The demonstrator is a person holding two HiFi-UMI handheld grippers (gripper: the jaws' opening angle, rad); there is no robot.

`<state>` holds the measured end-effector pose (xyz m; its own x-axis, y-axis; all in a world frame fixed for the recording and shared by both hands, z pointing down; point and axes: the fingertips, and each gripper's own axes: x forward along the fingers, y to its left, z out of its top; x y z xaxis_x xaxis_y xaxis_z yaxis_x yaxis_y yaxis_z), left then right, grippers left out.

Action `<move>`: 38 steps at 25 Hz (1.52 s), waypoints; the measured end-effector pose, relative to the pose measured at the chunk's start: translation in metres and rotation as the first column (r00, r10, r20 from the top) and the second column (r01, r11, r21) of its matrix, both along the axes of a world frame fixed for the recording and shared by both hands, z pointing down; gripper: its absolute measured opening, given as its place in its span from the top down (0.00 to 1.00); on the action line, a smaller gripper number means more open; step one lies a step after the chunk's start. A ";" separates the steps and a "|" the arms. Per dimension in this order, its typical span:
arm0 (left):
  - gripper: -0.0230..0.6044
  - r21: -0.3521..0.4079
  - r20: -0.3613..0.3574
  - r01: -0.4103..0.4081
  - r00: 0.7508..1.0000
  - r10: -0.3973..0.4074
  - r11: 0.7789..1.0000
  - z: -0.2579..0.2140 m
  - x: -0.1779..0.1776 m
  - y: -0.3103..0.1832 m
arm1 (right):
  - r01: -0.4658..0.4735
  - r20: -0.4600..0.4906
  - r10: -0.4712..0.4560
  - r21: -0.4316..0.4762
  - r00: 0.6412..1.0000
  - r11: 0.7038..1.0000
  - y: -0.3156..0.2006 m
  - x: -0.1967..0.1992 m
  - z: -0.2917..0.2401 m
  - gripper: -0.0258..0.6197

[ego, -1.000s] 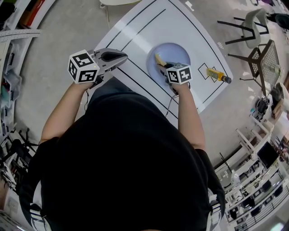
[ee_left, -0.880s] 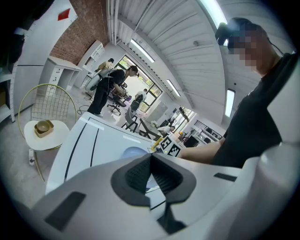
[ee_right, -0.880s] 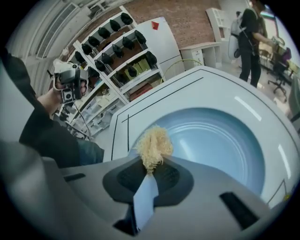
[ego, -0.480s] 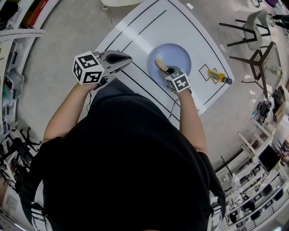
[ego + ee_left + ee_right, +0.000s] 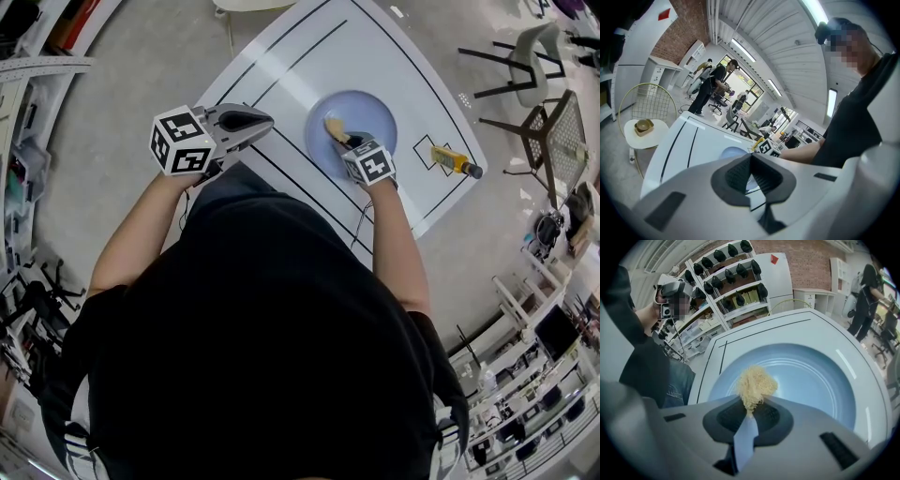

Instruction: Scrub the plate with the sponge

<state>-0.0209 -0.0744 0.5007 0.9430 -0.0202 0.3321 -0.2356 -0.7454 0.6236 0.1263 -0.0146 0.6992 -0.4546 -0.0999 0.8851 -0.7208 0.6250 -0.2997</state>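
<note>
A pale blue plate [image 5: 366, 111] lies on the white table [image 5: 319, 56]. My right gripper [image 5: 341, 134] is shut on a yellow sponge [image 5: 332, 126], which rests on the plate's near left part. In the right gripper view the fibrous sponge [image 5: 754, 385] sticks out from between the closed jaws over the plate [image 5: 811, 376]. My left gripper [image 5: 258, 120] hangs shut and empty above the table's near left edge, well left of the plate. From the left gripper view the plate [image 5: 732, 153] shows just beyond its closed jaws [image 5: 751, 165].
A yellow bottle [image 5: 452, 159] lies on the table to the right of the plate, inside a marked square. Chairs [image 5: 534, 84] stand past the table's right side. Shelving [image 5: 731, 282] and a small round side table [image 5: 644, 131] stand beyond the table.
My right gripper has slid the sponge a little across the plate's near left part and turned slightly. The left gripper shifted slightly right, then held still.
</note>
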 end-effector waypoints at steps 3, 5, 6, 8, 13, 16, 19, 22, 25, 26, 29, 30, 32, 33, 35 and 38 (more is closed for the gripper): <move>0.95 -0.002 0.003 0.005 1.000 -0.005 1.000 0.000 -0.002 -0.002 | -0.014 -0.005 0.014 0.003 1.000 1.000 -0.007 0.005 0.001 0.90; 0.95 -0.003 0.004 0.008 1.000 -0.008 1.000 0.000 -0.001 -0.003 | -0.036 -0.007 0.036 0.003 0.999 0.999 -0.012 0.010 0.002 0.90; 0.95 -0.003 0.004 0.008 1.000 -0.008 1.000 0.000 -0.001 -0.003 | -0.049 -0.008 0.049 0.002 0.999 0.999 -0.014 0.012 0.002 0.90; 0.95 -0.002 0.004 0.011 1.000 -0.011 1.000 0.001 0.001 -0.003 | -0.072 -0.009 0.072 0.002 0.997 0.997 -0.018 0.016 0.003 0.90; 0.95 0.003 0.000 0.013 1.000 -0.013 1.000 -0.003 0.004 -0.003 | -0.116 -0.012 0.116 -0.007 0.993 0.993 -0.024 0.025 0.005 0.90; 0.95 0.006 -0.001 0.014 1.000 -0.014 1.000 -0.003 0.004 -0.001 | -0.142 -0.039 0.142 0.008 0.989 0.990 -0.029 0.038 0.007 0.90; 0.95 0.009 -0.001 0.021 1.000 -0.021 1.000 -0.006 0.003 0.002 | -0.200 -0.045 0.200 0.001 0.979 0.980 -0.029 0.050 0.009 0.90; 0.95 0.017 -0.005 0.023 1.000 -0.023 1.000 -0.009 0.003 0.003 | -0.235 -0.051 0.234 0.001 0.971 0.972 -0.029 0.059 0.005 0.90; 0.95 0.024 -0.007 0.021 1.000 -0.021 0.999 -0.012 0.005 0.005 | -0.263 -0.054 0.263 0.004 0.963 0.965 -0.028 0.068 0.004 0.90; 0.95 0.025 -0.007 0.021 1.000 -0.021 0.999 -0.012 0.005 0.006 | -0.274 -0.053 0.274 0.003 0.960 0.962 -0.027 0.071 0.004 0.90; 0.95 0.029 -0.006 0.022 1.000 -0.022 0.999 -0.015 0.004 0.009 | -0.295 -0.058 0.294 -0.001 0.954 0.956 -0.022 0.075 0.005 0.90; 0.95 0.031 -0.006 0.023 1.000 -0.023 0.999 -0.016 0.004 0.010 | -0.299 -0.061 0.298 -0.003 0.953 0.954 -0.020 0.077 0.005 0.90; 0.95 0.037 -0.006 0.024 1.000 -0.023 0.999 -0.018 0.005 0.012 | -0.305 -0.068 0.303 -0.008 0.950 0.952 -0.015 0.081 0.005 0.90; 0.95 0.040 -0.007 0.023 1.000 -0.023 0.999 -0.019 0.005 0.013 | -0.307 -0.072 0.306 -0.010 0.949 0.952 -0.013 0.083 0.005 0.90; 0.95 0.047 -0.008 0.022 1.000 -0.022 0.999 -0.022 0.007 0.014 | -0.312 -0.076 0.310 -0.012 0.948 0.950 -0.009 0.087 0.004 0.90; 0.95 0.054 -0.007 0.018 1.000 -0.017 0.998 -0.025 0.010 0.018 | -0.317 -0.079 0.314 -0.027 0.946 0.948 0.000 0.092 0.004 0.90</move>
<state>-0.0110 -0.0567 0.4761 0.9444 -0.0542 0.3242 -0.2449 -0.7737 0.5843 0.2180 -0.0145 0.7036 -0.3393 -0.1923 0.9208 -0.9001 0.3507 -0.2585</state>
